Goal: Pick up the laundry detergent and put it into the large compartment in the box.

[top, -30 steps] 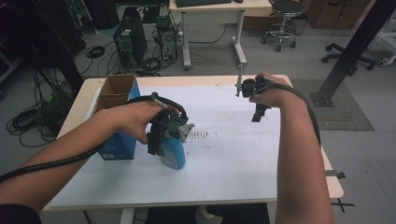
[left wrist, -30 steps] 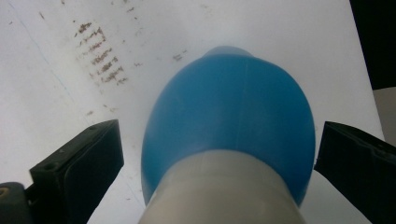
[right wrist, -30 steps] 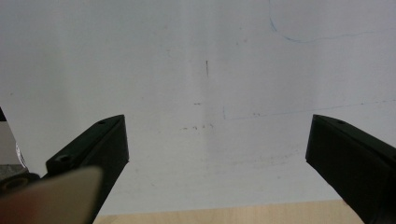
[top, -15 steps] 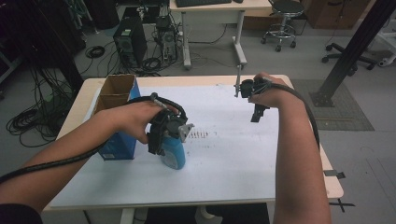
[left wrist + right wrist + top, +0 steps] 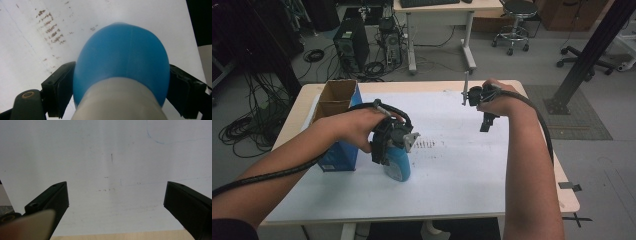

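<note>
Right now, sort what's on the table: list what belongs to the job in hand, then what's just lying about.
In the job:
- blue bottle, pads on both its sides
- left gripper, jaws just been closing on it

Lying about:
- open cardboard box
- right gripper, open over the white sheet

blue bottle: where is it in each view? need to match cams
High view: blue bottle lies low left of centre on the white sheet, under the left gripper.
Left gripper view: it sits centre frame between the black jaws, which have just been closing on it.
Right gripper view: not in it.
Shared landmark: the white sheet.
</note>
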The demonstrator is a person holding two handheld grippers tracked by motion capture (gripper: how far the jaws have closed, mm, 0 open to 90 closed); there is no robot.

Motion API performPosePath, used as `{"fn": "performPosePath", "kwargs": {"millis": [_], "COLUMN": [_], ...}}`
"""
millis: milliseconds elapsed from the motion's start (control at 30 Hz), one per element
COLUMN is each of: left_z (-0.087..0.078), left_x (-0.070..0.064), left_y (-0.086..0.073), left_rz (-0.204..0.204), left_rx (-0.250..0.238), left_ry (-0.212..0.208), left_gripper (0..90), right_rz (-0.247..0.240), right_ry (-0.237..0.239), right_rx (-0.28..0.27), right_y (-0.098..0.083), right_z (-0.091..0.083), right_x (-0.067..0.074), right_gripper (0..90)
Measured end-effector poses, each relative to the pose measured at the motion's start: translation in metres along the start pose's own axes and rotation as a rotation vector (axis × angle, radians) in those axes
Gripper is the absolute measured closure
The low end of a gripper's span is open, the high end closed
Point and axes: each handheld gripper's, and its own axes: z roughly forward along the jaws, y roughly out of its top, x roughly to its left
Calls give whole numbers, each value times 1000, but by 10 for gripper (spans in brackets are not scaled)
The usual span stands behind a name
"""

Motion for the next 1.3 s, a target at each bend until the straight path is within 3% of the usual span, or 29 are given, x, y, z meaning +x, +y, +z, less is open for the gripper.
{"fn": "performPosePath", "kwargs": {"millis": [567,967,1300], "left_z": [0,1,1], "left_x": [2,1,1], "left_y": [0,2,4], "left_rz": [3,13,37], "left_rx": [24,35,46], "left_ry": [25,5,10], "left_gripper": [221,326,348], "right_rz": [-3,-4,-3], "right_ry": [-3,-6,-3], "right_rx": [7,6,4], "right_y": [1,1,0], "right_z": [2,2,5], "right_x": [0,0,-1], "right_gripper": [59,59,59]}}
